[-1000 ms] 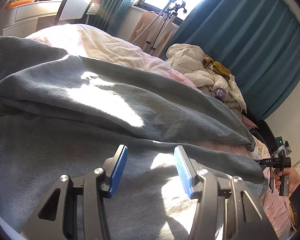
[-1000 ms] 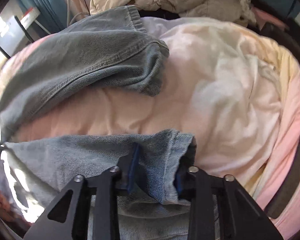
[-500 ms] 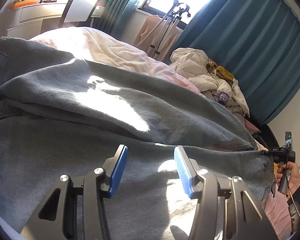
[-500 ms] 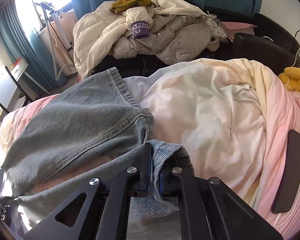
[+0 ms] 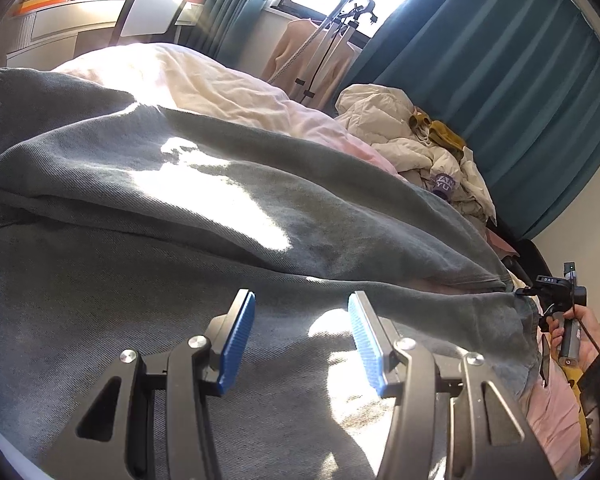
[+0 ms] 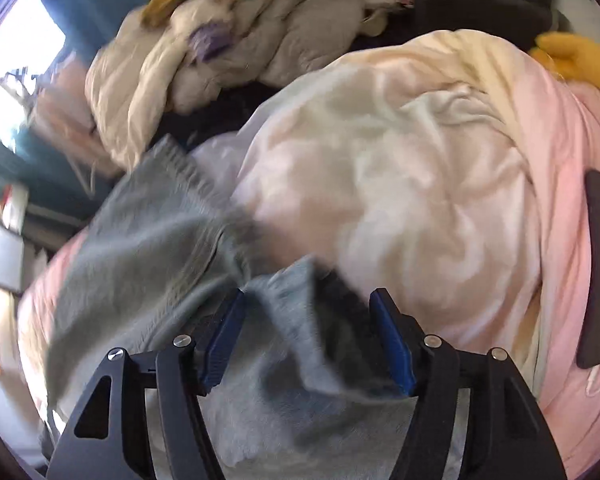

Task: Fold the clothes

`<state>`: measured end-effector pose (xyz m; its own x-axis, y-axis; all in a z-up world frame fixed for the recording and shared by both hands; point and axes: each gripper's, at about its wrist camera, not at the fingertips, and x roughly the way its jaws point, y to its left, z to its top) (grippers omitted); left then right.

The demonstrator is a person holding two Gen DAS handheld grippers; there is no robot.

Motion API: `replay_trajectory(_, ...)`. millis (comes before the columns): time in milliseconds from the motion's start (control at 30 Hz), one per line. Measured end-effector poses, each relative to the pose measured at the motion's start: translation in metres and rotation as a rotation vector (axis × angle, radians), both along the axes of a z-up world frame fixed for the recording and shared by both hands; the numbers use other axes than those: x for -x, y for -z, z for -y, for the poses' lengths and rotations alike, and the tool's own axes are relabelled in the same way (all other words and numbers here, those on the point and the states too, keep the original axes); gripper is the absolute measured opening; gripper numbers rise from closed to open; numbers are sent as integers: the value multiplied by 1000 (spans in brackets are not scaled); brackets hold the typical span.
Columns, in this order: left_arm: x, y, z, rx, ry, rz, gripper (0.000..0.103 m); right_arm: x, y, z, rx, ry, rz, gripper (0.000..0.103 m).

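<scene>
Looking along my left gripper (image 5: 301, 336), I see its jaws spread wide and holding nothing, with the jeans (image 5: 220, 208) spread right under them on the bed (image 5: 204, 76). My right gripper (image 6: 307, 342) also has its jaws wide, and one jeans leg end (image 6: 300, 320) lies loose between them. The picture there is blurry. One pile of pale clothes (image 6: 236, 40) sits at the bed's far edge, beside one blue curtain (image 5: 500, 80). One yellow soft toy (image 6: 576, 60) lies near the corner.
</scene>
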<state>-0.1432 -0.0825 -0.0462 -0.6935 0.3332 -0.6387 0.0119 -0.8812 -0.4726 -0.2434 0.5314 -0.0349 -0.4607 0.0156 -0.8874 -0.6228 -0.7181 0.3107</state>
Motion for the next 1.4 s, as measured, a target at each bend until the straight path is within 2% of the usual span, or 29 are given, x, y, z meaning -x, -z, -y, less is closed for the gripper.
replay_trajectory(67,0,-1,-1,-3,1,-4,50,-12,-4,-12,20,93,-69,65)
replay_trajectory(200,2,2,-2,-2,-3,2,50,-9,-8,-1,156,46,-183,65)
replay_trajectory(267,3,5,-3,3,-6,11,50,-6,-25,16,105,8,-254,65)
replay_trajectory(333,5,8,-4,11,-13,20,50,-6,-43,35,10,11,-319,65)
replay_trajectory(367,7,10,-4,8,-14,26,50,-2,-46,41,10,2,-336,65)
replay_trajectory(500,9,13,-2,-10,-18,35,50,22,-26,61,217,-67,-295,65)
replay_trajectory(600,9,14,-1,-15,-21,37,50,34,-9,81,339,-118,-229,65)
replay_trajectory(667,8,15,0,-22,-22,40,50,37,12,90,412,-109,-156,65)
replay_trajectory(1067,11,17,8,-83,-34,47,50,46,18,65,273,87,-291,60)
replay_trajectory(1133,11,17,8,-83,-35,41,50,46,14,62,216,109,-294,55)
replay_trajectory(1200,11,17,9,-83,-36,37,50,44,11,57,169,145,-299,41)
replay_trajectory(1233,12,17,10,-86,-36,38,50,41,10,53,154,173,-303,38)
replay_trajectory(1267,12,18,10,-87,-36,39,50,40,9,50,152,181,-314,27)
replay_trajectory(1333,13,18,10,-87,-37,40,50,41,1,45,137,145,-324,16)
replay_trajectory(1367,13,18,10,-86,-37,38,50,44,-8,49,97,104,-335,10)
replay_trajectory(1400,13,18,10,-83,-37,38,50,43,-20,54,56,63,-372,10)
